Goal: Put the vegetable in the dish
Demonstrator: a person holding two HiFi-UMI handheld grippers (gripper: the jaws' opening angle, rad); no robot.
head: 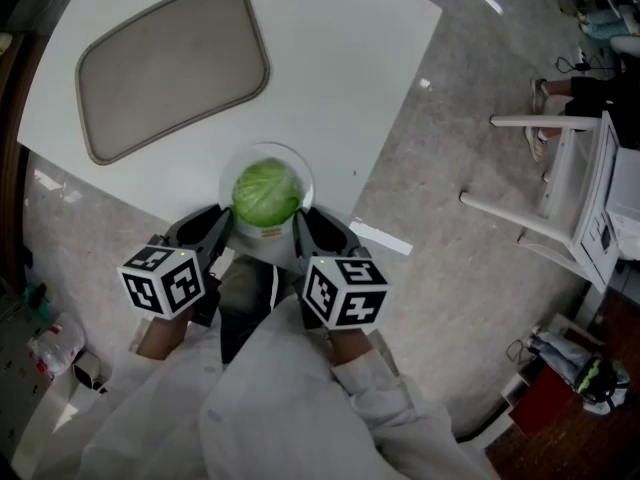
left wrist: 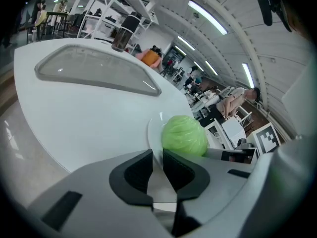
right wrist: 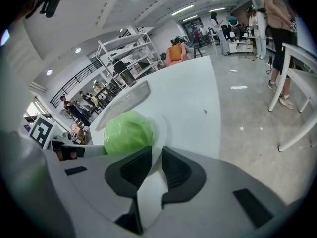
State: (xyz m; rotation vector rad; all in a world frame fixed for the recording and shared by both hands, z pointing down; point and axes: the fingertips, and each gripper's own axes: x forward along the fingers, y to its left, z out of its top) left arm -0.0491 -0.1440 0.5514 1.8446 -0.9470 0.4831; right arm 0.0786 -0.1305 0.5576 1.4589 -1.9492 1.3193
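Observation:
A round green cabbage (head: 266, 192) sits in a white dish (head: 300, 163) at the near edge of the white table (head: 340, 58). My left gripper (head: 222, 226) is at the dish's near-left side and my right gripper (head: 303, 226) at its near-right side. In the left gripper view the jaws (left wrist: 157, 165) stand close together with the dish's rim (left wrist: 151, 130) running in between them, and the cabbage (left wrist: 184, 135) lies just beyond. In the right gripper view the right gripper (right wrist: 156, 162) likewise pinches the rim (right wrist: 161, 125), with the cabbage (right wrist: 128, 131) to its left.
A grey rounded tray (head: 172, 66) lies on the far left part of the table. The table's corner ends to the right, with polished floor beyond. A white frame stand (head: 570, 188) is on the floor at right. People and shelving are far behind.

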